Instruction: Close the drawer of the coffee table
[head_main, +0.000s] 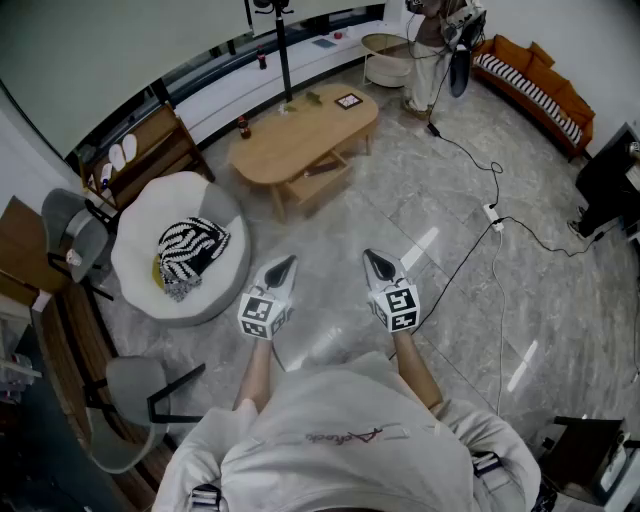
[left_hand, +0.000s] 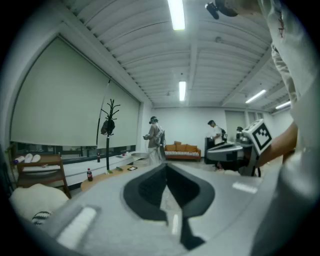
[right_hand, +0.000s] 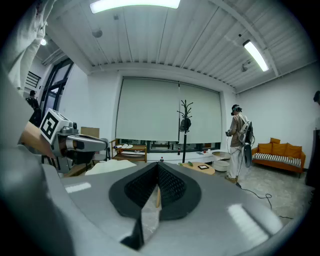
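Note:
The oval wooden coffee table (head_main: 300, 135) stands far ahead across the marble floor, with its drawer (head_main: 320, 178) pulled out on the near side. A cola bottle (head_main: 243, 127) and a small framed picture (head_main: 348, 101) rest on the top. My left gripper (head_main: 290, 262) and right gripper (head_main: 370, 256) are held side by side in front of the person's chest, both shut and empty, well short of the table. In the left gripper view the shut jaws (left_hand: 166, 169) point toward the table (left_hand: 107, 176). The right gripper view shows its shut jaws (right_hand: 159, 169) and the table (right_hand: 200, 168) beyond.
A white round seat (head_main: 180, 250) with a zebra cushion sits at the left, near grey chairs (head_main: 75, 235) and a wooden shelf (head_main: 140, 150). Cables (head_main: 490, 215) run over the floor at the right. An orange sofa (head_main: 535, 85), a coat stand (head_main: 283, 50) and a person (head_main: 430, 50) are at the back.

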